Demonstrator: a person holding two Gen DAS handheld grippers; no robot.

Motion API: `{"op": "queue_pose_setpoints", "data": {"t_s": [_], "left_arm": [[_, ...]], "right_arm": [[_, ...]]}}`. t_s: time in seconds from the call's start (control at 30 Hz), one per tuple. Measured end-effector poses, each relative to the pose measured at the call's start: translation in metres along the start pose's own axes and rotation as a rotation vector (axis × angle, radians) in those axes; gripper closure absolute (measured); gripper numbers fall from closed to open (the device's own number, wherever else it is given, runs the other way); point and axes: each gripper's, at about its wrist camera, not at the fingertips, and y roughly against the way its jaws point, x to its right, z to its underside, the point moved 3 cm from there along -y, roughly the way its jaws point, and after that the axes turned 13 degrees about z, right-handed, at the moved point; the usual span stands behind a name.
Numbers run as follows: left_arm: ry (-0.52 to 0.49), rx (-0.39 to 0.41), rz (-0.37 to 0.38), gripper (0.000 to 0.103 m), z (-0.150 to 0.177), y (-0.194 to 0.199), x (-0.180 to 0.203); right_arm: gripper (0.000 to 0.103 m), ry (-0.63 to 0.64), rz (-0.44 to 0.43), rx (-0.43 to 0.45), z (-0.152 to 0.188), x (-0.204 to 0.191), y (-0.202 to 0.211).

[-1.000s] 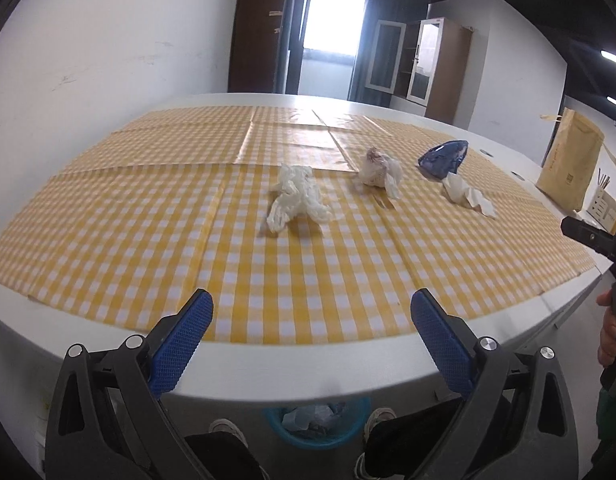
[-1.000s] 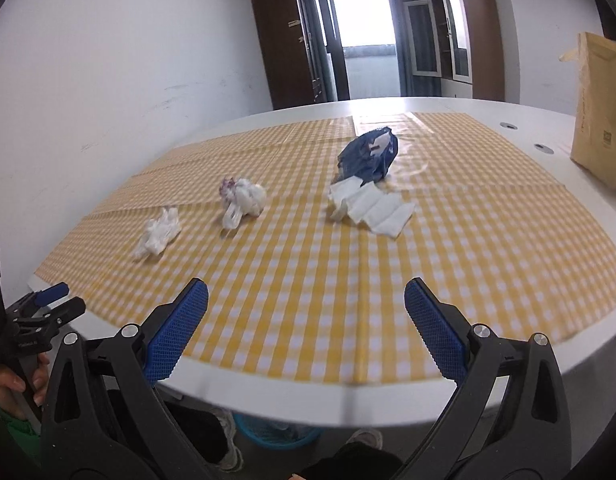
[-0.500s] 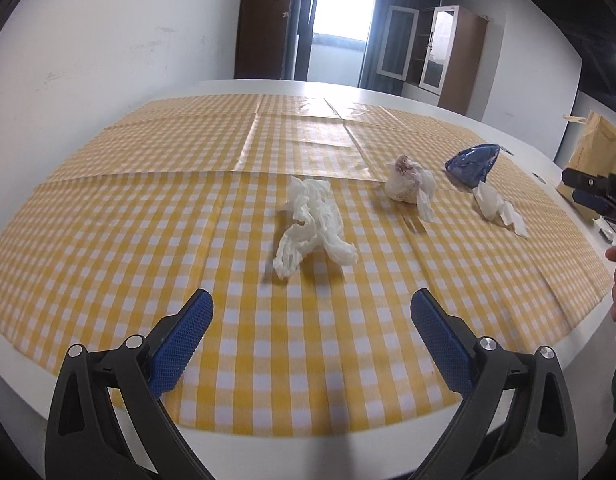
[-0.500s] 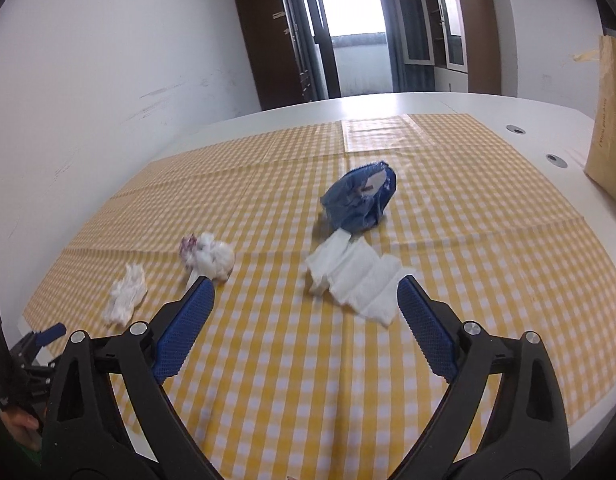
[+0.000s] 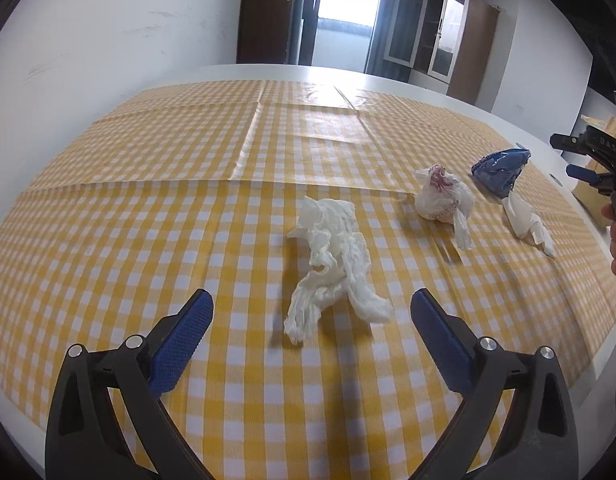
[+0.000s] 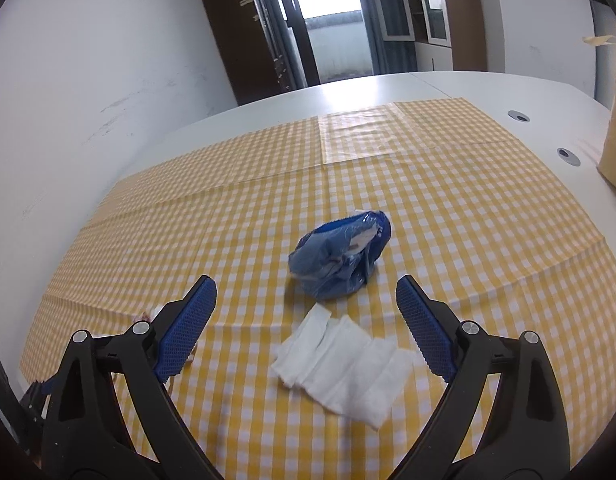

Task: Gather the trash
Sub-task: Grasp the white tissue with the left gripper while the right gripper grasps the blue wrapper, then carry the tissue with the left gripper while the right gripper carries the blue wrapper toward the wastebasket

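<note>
Over the yellow gingham tablecloth, the left wrist view shows the left gripper with its blue pads spread wide and empty, the crumpled white tissue lying just ahead and centred between them, which suggests it is being lined up as this hand's pick. Farther right lie a knotted white plastic bag, a crumpled blue wrapper and a folded napkin, with the right gripper hovering at the frame's edge near them. From the right wrist view, the right gripper is also unclenched and holds nothing; its jaws have narrowed a little in the last second, though they stand wide apart. The folded white napkin lies flat between its fingers and the blue wrapper just beyond, touching the napkin's far corner, so either could be this hand's target. All four pieces of trash are on the table, none collected yet.
</note>
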Motion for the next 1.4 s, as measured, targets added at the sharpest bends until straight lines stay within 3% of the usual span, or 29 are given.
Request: {"op": "queue_pose_setpoints", "data": {"t_s": [0.23,0.33,0.43,0.53,0.63,0.67,0.7,0.73,1.13,1.4], "left_arm": [[-0.001,-0.032,0.01,0.007,-0.008,-0.015,-0.004],[0.006,-0.049,0.021,0.007,-0.01,-0.02,-0.006],[-0.014,-0.081,0.016,0.007,-0.014,-0.029,-0.004],[-0.056,-0.102,-0.005,0.016,-0.021,-0.036,0.001],[-0.066,-0.119,0.002,0.036,-0.022,-0.039,0.004],[-0.067,-0.129,0.007,0.055,-0.02,-0.041,0.005],[-0.065,-0.132,0.009,0.084,-0.018,-0.042,0.007],[-0.058,-0.129,0.006,0.094,-0.016,-0.041,0.007],[-0.013,0.008,0.086,0.095,-0.011,0.019,0.028],[-0.006,0.051,0.15,0.095,0.013,0.059,0.051]], "right_arm": [[0.019,0.006,0.059,-0.05,-0.027,-0.003,-0.039],[0.025,-0.015,0.076,-0.087,-0.034,-0.002,-0.057],[0.034,-0.03,0.07,-0.128,-0.036,-0.003,-0.075],[0.059,-0.028,0.086,-0.166,-0.036,-0.005,-0.088],[0.064,-0.036,0.094,-0.17,-0.035,-0.003,-0.092],[0.07,-0.029,0.098,-0.163,-0.034,-0.003,-0.091],[0.073,-0.021,0.101,-0.151,-0.034,-0.004,-0.088],[0.073,-0.017,0.099,-0.136,-0.033,-0.004,-0.084],[0.081,0.088,0.062,0.064,-0.025,-0.025,0.008],[0.081,0.173,-0.029,0.147,0.012,-0.051,0.081]]}}
